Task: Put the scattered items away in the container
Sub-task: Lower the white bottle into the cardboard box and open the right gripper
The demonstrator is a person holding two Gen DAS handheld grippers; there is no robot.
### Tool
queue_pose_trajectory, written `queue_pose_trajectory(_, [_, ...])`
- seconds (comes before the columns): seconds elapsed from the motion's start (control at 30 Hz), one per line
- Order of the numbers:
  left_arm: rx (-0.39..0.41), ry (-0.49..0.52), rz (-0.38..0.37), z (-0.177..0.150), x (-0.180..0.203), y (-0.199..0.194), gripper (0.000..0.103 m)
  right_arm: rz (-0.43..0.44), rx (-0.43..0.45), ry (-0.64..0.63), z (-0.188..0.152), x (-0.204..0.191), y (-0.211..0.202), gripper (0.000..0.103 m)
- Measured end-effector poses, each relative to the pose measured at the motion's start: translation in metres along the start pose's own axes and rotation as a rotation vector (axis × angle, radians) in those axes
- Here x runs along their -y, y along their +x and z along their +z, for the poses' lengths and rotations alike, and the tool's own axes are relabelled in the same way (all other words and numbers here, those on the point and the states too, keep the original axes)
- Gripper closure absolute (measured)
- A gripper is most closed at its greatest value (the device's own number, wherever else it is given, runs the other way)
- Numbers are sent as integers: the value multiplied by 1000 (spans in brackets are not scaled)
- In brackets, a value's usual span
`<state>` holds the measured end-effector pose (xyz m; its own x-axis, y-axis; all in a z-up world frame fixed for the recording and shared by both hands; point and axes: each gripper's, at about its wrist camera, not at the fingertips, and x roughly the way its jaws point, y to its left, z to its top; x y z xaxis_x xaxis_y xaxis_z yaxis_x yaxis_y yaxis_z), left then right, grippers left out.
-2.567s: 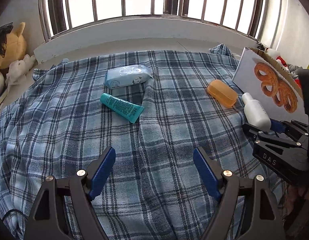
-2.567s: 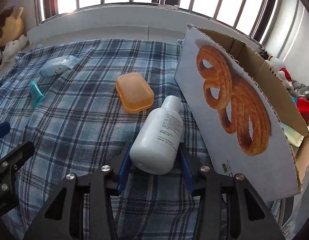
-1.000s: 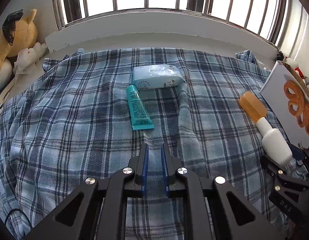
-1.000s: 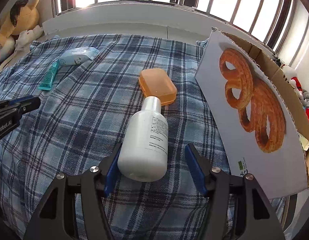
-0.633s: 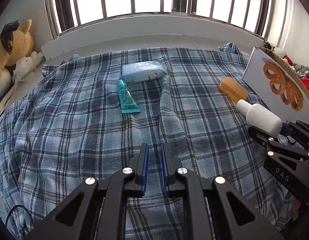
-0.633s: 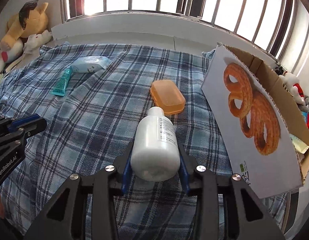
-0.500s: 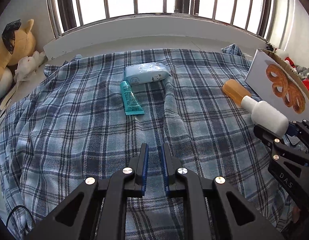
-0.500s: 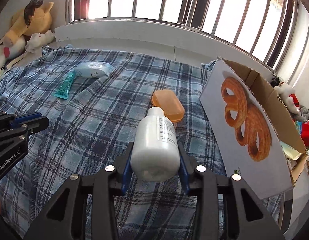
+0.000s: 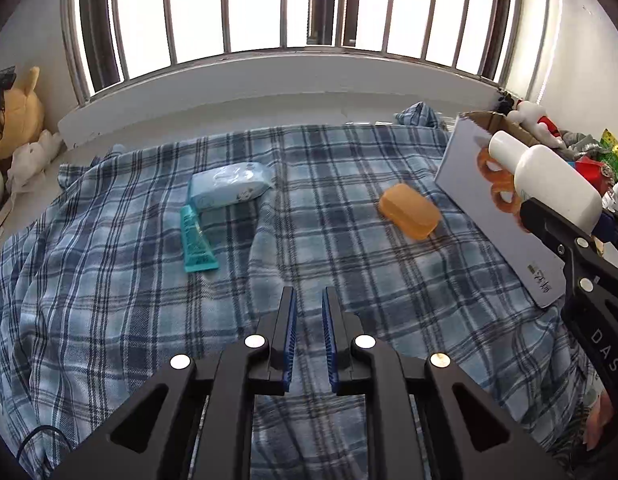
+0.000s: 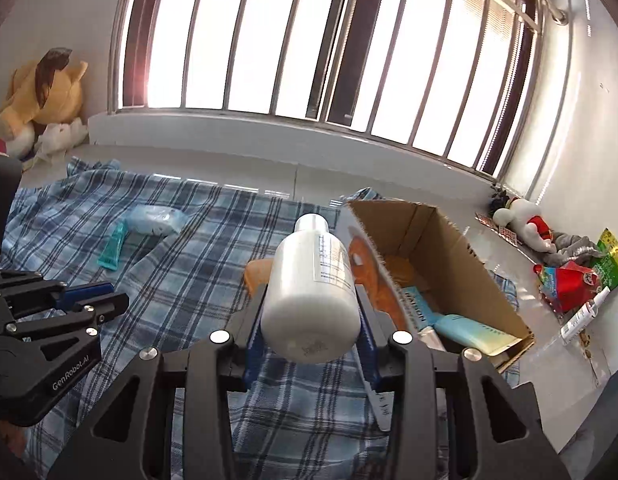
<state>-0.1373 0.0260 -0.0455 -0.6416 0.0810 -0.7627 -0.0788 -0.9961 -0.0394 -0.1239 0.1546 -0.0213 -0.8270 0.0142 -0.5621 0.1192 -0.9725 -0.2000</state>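
My right tool [image 10: 311, 336] grips the bottle [image 10: 311, 292] by its base, raised to clear the box [image 10: 441, 264] wall | left tool [image 9: 308, 336] closed, empty | tube [image 9: 195, 242], wipes [image 9: 229, 190], case [image 9: 409, 210] left on the bed [image 9: 109, 280].

A blue plaid blanket [image 9: 109, 280] covers the surface below the barred window, rumpled into folds. Taking the orange case [image 9: 409, 210] as the landmark: it lies flat on the blanket, and the cardboard box [image 10: 449, 248] stands just beside it on the right — open, with a pastry picture on its near side. Well to the left of the case lies a pale blue pack of wipes [image 9: 229, 184], and the teal tube [image 9: 195, 242] lies just in front of that pack, one end touching it. Beyond the case the blanket ends at a pale ledge [image 9: 269, 106].
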Motion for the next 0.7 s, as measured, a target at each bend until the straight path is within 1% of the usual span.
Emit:
queue_pose_trajectory(0.13, [33,28,-40,20,35,-1,89,-79,13,69,5,38,1,66])
queue_pose_trajectory(0.3, [51,52,-81,41,76,8,89,-137,-7,161,3,84,10,66])
queue_pose_trajectory(0.47, [26,71,-123,49,103,22,88,-144,-74,208,-9,109,31,65])
queue_pose_trajectory(0.5, [22,77,-118,49,107,24,81,-142,-82,204,-10,109,32,65])
queue_pose_trajectory(0.53, [20,82,-108,48,109,27,63,-139,-85,197,-11,108,33,65])
queue_pose_trajectory(0.57, [25,81,-99,47,109,28,50,-138,-83,190,-11,107,33,65])
queue_pose_trajectory(0.6, [40,73,-95,45,107,27,27,-140,-76,182,-11,105,33,62])
queue_pose_trajectory(0.63, [60,58,-99,44,103,25,20,-144,-67,171,-11,103,32,52])
queue_pose_trajectory(0.67, [74,41,-107,43,98,23,20,-151,-58,161,-11,100,30,47])
queue_pose_trajectory(0.7, [76,25,-111,42,92,22,20,-158,-49,149,-11,97,29,47])
